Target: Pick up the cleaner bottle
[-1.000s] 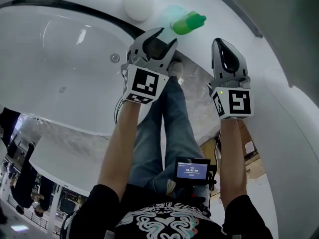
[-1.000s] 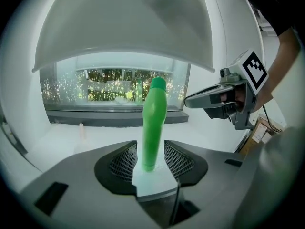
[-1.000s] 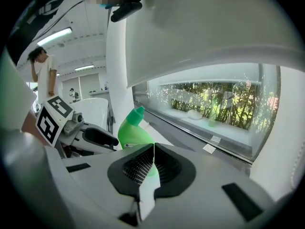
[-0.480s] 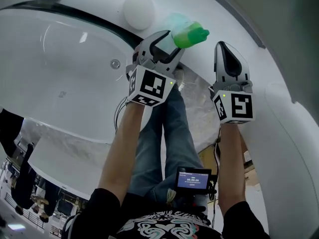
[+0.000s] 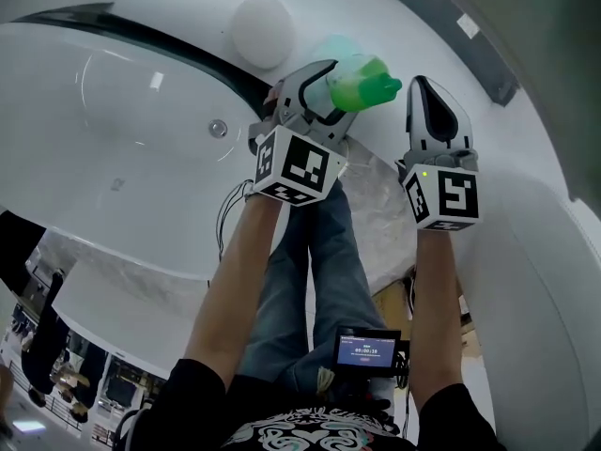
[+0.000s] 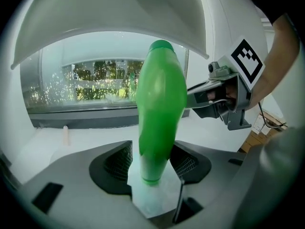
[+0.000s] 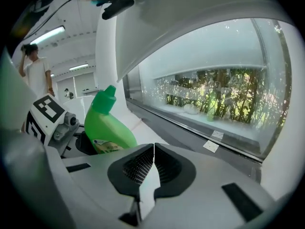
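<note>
The left gripper [image 6: 153, 163] now has its jaws spread wide. They have just been opening, and the cleaner bottle [image 6: 161, 104] stands upright between them, its lower body between the 2 ribbed pads. The pads flank the bottle closely, but I see no squeeze on it yet. A second ago the head view showed this gripper short of the bottle, with clear space between them. Since then it has come forward until the bottle sits inside its jaws.

The right gripper [image 7: 151, 168] has its jaws closed together on nothing. It has advanced alongside and now sits just beside the bottle on the bottle's right.

For the task, I judge the approach done. What remains is to close the left jaws on the bottle and lift it. The bottle is tall and smooth, so a grip too low on it could let it tip.

The bottle stands on a white ledge [image 5: 376, 172] behind the right end of a white bathtub [image 5: 113, 101]. I cannot tell how near the ledge's edge it is. A white ball-shaped thing [image 5: 263, 17] sits further left along the tub's far rim.

Beyond the ledge a wide window [image 7: 214, 94] shows green plants outside. The room is white and brightly lit, and another person [image 7: 33, 75] stands far off in it. A small lit screen [image 5: 366, 349] hangs at the wearer's waist.
</note>
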{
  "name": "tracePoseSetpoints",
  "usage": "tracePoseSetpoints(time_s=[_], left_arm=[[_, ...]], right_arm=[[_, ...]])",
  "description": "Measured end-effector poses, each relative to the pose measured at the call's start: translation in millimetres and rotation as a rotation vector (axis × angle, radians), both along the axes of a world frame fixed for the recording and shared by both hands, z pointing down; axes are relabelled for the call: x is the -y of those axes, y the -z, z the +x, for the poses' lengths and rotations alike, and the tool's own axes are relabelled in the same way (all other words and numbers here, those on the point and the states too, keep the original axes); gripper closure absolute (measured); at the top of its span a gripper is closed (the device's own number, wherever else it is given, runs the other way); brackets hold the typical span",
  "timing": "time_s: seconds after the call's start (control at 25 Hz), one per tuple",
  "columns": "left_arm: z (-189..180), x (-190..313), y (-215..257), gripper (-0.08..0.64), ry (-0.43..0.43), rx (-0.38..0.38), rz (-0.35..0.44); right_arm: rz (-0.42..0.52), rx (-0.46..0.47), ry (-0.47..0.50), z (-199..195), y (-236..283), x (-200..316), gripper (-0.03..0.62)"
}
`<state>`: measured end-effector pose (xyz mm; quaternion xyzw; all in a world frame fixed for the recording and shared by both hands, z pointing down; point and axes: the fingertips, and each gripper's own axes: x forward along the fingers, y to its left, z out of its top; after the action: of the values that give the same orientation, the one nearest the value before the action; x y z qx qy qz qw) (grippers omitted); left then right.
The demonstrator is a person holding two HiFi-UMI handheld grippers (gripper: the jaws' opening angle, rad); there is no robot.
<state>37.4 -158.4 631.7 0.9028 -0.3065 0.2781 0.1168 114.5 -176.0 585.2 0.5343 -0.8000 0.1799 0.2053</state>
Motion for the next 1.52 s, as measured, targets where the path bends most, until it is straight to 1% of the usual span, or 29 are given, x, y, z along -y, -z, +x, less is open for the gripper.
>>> tracePoseSetpoints(time_s=[0.08, 0.24, 0.48, 0.8, 1.04, 1.08, 1.16, 1.32, 1.52], left_arm=[[3.1, 3.0, -2.6, 0.331, -0.010, 0.001, -0.001], [11.2, 7.6, -8.6, 0.331, -0.033, 0.009, 0.010], [19.2, 12.1, -11.8, 0.331, -0.069, 0.019, 0.035], [26.7, 19.3, -14.5, 0.331, -0.078, 0.023, 0.050], [32.0, 16.4, -20.9, 0.333, -0.097, 0.060, 0.072], [32.3, 16.6, -21.7, 0.343, -0.096, 0.063, 0.072], [31.9, 18.0, -22.0, 0.347, -0.090, 0.054, 0.058], [29.7, 21.6, -22.2, 0.351, -0.072, 0.013, 0.005], [25.0, 28.7, -22.3, 0.353, -0.029, -0.059, -0.077]], right_arm=[[0.002, -0.010, -0.005, 1.8, -5.1, 6.3, 0.563], [0.002, 0.000, -0.021, 7.5, -15.5, 17.5, 0.563], [0.008, 0.008, -0.001, 0.4, -22.9, 29.4, 0.563], [-0.007, 0.025, 0.046, -7.7, -31.2, 37.1, 0.563], [-0.015, 0.033, 0.052, -3.0, -39.3, 34.5, 0.563], [-0.017, 0.034, 0.055, -3.5, -40.3, 33.9, 0.563], [-0.022, 0.035, 0.060, -4.7, -41.6, 33.3, 0.563], [-0.028, 0.039, 0.063, -6.4, -43.4, 32.6, 0.563], [-0.031, 0.040, 0.062, -6.0, -43.8, 33.0, 0.563]])
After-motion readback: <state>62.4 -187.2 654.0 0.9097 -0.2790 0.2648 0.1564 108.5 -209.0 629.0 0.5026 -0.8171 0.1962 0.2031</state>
